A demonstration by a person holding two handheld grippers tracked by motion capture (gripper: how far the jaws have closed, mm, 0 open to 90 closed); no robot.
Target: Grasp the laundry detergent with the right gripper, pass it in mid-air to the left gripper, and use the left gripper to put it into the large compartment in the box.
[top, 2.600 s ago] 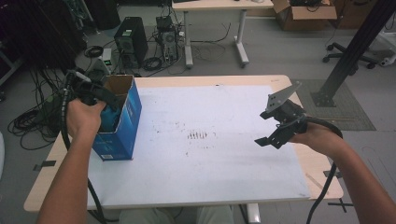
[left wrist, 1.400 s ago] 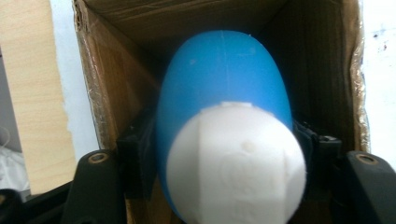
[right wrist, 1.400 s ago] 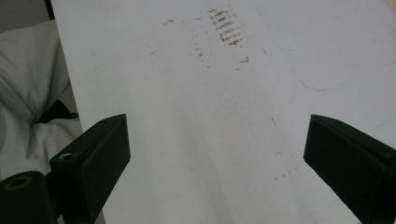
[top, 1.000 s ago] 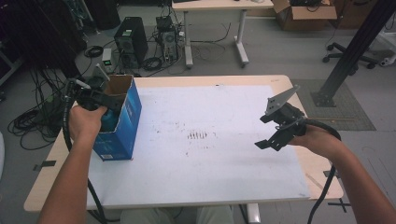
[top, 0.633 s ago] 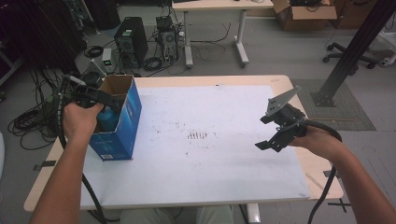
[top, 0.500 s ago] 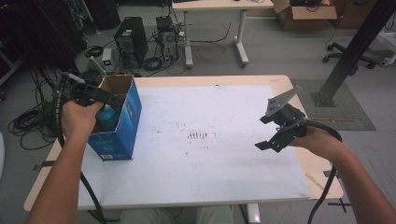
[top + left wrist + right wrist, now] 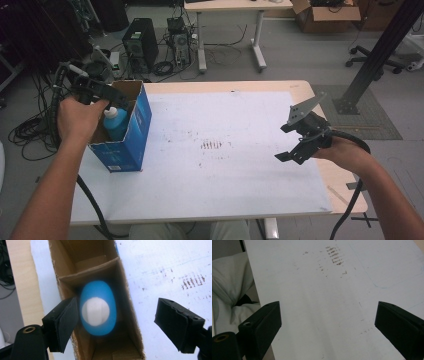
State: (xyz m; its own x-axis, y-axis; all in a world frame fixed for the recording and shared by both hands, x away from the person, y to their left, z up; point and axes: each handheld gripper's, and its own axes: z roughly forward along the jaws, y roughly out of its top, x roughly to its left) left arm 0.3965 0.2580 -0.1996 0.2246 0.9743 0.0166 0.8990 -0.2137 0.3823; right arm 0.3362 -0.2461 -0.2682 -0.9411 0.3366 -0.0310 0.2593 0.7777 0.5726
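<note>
Left claw (image 7: 115, 326) spread above boxed bottle (image 7: 98, 308)

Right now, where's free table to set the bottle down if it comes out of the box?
The white sheet is bare from the blue box across to the right tool, brown smudges mid-way. Crowded at the left: the left tool, open, above the blue bottle standing in the box.
</note>
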